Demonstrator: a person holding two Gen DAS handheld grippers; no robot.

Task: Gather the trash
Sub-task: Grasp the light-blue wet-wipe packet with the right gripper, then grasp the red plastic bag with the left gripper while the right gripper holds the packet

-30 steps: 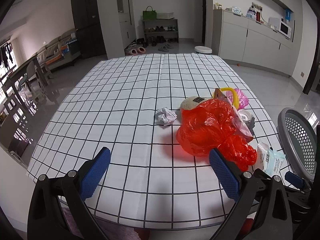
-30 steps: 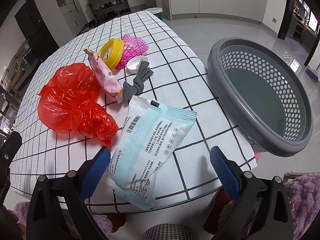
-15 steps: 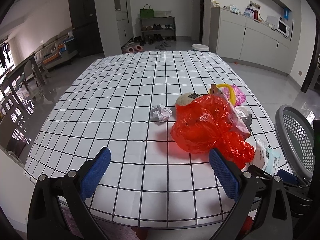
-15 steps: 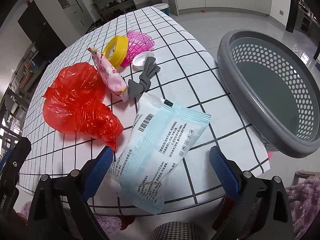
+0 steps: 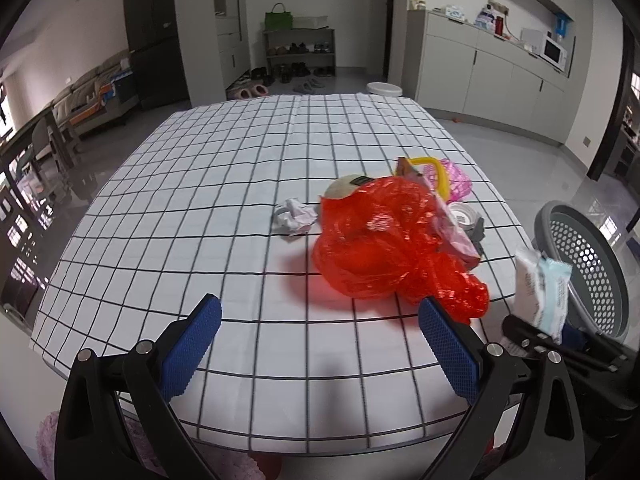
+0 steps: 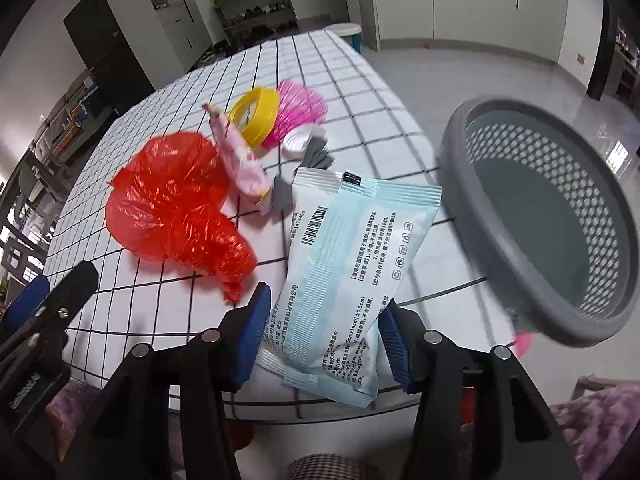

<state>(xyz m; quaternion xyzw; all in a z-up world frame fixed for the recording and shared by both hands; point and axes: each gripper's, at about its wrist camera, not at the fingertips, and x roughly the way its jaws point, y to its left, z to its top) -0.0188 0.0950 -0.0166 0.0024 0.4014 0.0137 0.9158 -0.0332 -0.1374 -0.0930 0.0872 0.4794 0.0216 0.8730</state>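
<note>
The right gripper [image 6: 320,336] was spread wide a second ago with the pale blue wipes packet [image 6: 352,264] lying flat between its fingers; now its jaws are closing and both blue pads [image 6: 252,332] sit against the packet's near end, one on each side. The left wrist view shows the packet [image 5: 542,288] standing up off the checked tablecloth [image 6: 352,76], so it looks lifted; I judge the first piece of trash secured and ready to carry.

Just to the right of this gripper, beyond the table edge, is the grey perforated basket [image 6: 532,216]; nothing shows inside it. Ahead and left lie the red plastic bag [image 6: 172,204], a pink wrapper [image 6: 240,160], a yellow ring [image 6: 256,116] and pink mesh [image 6: 300,108].

The left gripper [image 5: 316,348] hangs wide open over bare cloth, holding nothing, with 1 crumpled paper ball [image 5: 294,218] ahead of it, left of the bag.
</note>
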